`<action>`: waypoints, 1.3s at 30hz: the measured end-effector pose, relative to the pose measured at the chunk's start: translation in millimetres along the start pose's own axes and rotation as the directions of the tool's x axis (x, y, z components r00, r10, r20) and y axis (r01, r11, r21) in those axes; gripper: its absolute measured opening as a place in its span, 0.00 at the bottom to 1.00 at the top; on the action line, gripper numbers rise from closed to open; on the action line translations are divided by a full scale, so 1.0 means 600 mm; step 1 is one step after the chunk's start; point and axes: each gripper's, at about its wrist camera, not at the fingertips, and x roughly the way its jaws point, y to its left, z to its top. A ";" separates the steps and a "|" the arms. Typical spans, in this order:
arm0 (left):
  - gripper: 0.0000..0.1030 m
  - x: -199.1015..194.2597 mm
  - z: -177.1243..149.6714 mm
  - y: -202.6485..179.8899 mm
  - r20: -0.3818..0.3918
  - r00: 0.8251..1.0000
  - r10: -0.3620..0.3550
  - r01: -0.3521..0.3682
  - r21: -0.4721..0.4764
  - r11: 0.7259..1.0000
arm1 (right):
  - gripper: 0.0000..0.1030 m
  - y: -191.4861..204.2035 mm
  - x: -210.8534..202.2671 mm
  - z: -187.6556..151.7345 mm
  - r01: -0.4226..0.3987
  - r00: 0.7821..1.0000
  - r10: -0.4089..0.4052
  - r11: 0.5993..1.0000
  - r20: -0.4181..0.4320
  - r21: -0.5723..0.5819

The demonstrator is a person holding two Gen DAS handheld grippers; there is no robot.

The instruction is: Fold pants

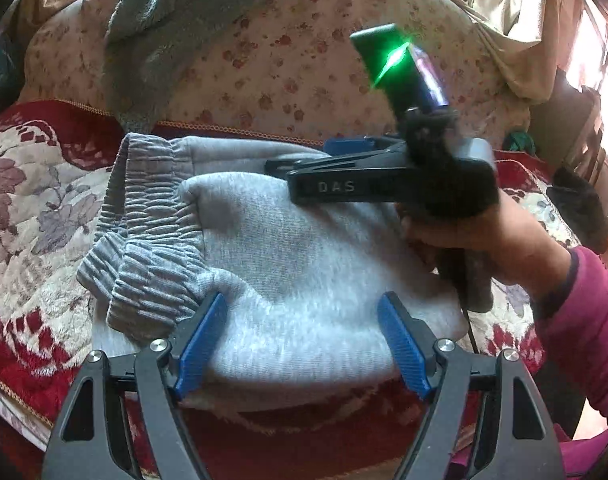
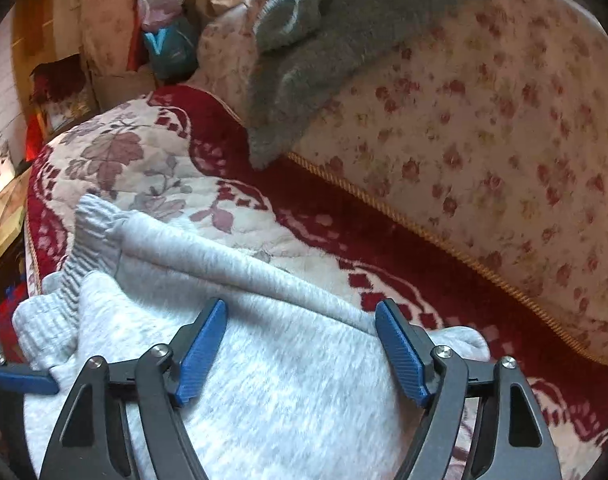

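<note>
Sofa seat with red flowered cover (image 1: 32,184) carries the grey pants (image 1: 304,280), folded into a bundle.
Both grippers are spread: left gripper (image 1: 304,344) just before the bundle, right gripper (image 2: 302,350) over it; cuffs (image 1: 144,240) point left.

The bases of my left gripper (image 1: 304,344) run off the bottom edge of its own view, and my right gripper (image 2: 302,350) is cut the same way in its view. Seen from my left wrist, my right hand (image 1: 500,236) and its green-lit block (image 1: 396,64) are smeared by blur, and the far fingertips are too dark for me to tell their gap. The pants (image 2: 264,380) spill past the lower edge there, their underside hidden against the red floral cover (image 2: 116,152). The grey towel (image 1: 152,36) is cropped at the top.
</note>
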 end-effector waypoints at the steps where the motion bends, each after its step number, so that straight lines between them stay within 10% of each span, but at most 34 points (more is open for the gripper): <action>1: 0.75 0.003 0.003 0.005 -0.001 1.000 -0.010 0.010 -0.004 1.000 | 0.84 -0.004 0.010 0.003 -0.003 1.000 0.003 1.000 -0.012 0.003; 9: 0.75 0.001 -0.001 0.022 0.013 0.999 -0.053 0.053 -0.003 0.999 | 0.90 -0.033 0.047 0.014 -0.061 0.996 0.065 0.996 -0.062 0.063; 39: 0.90 -0.063 0.004 -0.048 0.170 0.958 0.230 -0.210 -0.128 0.969 | 0.93 -0.046 -0.212 -0.123 0.107 0.992 -0.122 0.961 0.042 0.254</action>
